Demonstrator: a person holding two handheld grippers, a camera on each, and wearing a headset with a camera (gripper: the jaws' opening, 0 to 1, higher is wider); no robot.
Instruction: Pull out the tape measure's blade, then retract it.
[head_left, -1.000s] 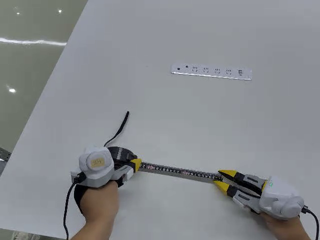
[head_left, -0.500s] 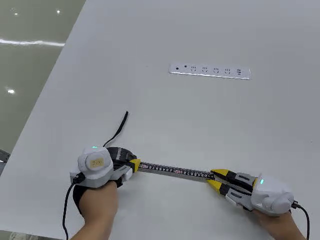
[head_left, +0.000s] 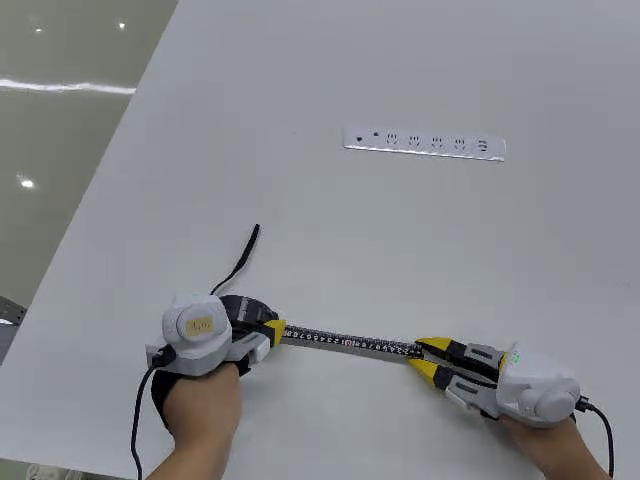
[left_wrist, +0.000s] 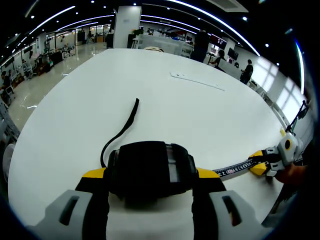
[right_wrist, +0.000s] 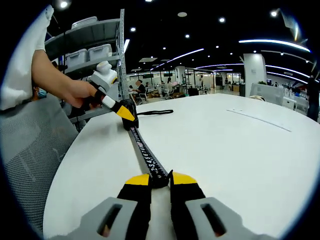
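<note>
tape measure (head_left: 243, 308) in left hand-held gripper (head_left: 265, 325) (blade (head_left: 350, 343) in right hand-held gripper (head_left: 427, 355))

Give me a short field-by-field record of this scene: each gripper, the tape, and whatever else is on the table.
left gripper: shut on tape measure case
right gripper: shut on blade end
blade: pulled out, stretched between the grippers
strap: black, loose on table beyond the case
power strip: far across the table, apart from everything
</note>
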